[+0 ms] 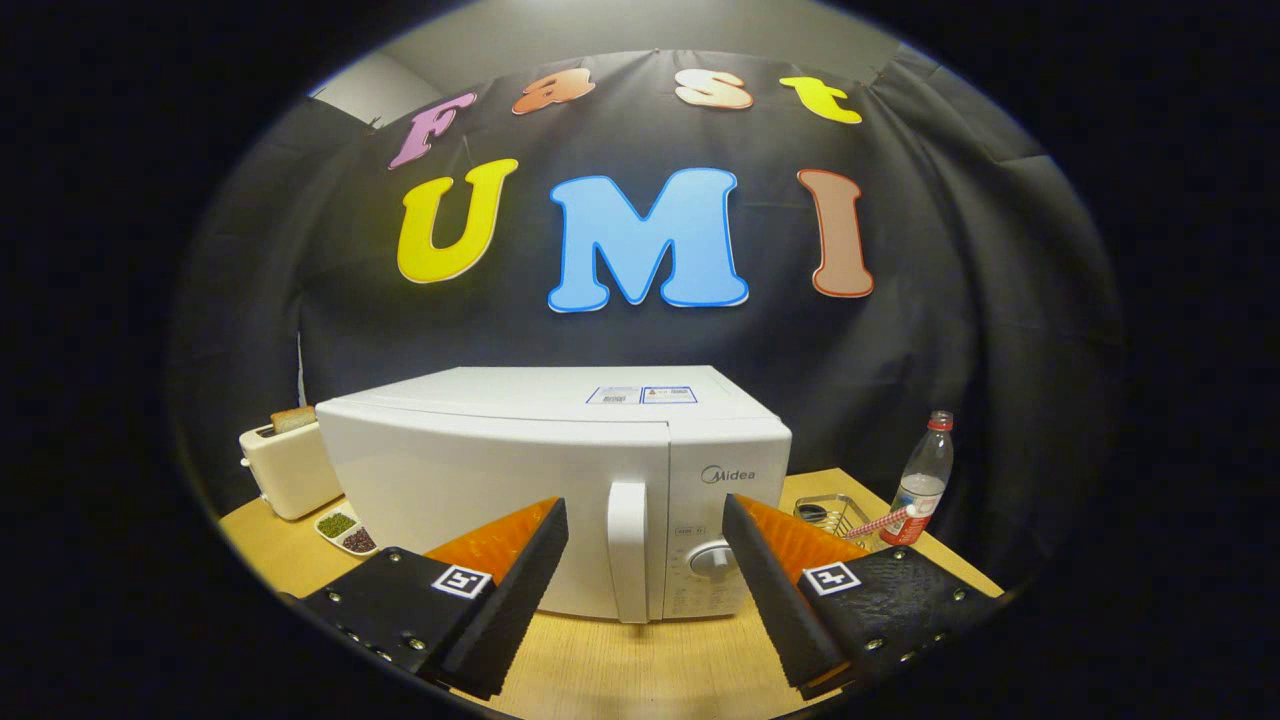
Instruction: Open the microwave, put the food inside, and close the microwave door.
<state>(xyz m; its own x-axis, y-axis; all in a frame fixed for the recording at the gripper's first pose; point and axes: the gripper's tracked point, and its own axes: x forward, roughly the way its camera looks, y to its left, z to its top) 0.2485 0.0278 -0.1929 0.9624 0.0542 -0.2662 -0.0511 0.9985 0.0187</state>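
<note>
The gripper [645, 525] has its two fingers spread wide apart, with nothing between the pads and nothing in their hold. Just ahead of them, in the gap, stands the microwave [520, 470] on the wooden table [640, 660], its door shut. The door's upright handle [628, 550] lies between the fingertips, a little nearer the right finger, and neither finger touches it. To the right of the handle is the control panel with a round dial [712, 560], partly hidden behind the right finger. Left of the microwave, near the back of the table, sits a pale toaster [288, 465] with a slice of bread [292, 418] standing out of its slot. In front of the toaster lies a small divided dish [346, 530] holding something green in one part and something dark in the other. Right of the microwave, beyond the right finger, a wire rack [835, 512] rests on the table, and beside it a clear bottle [922, 478] with a red cap stands upright.
</note>
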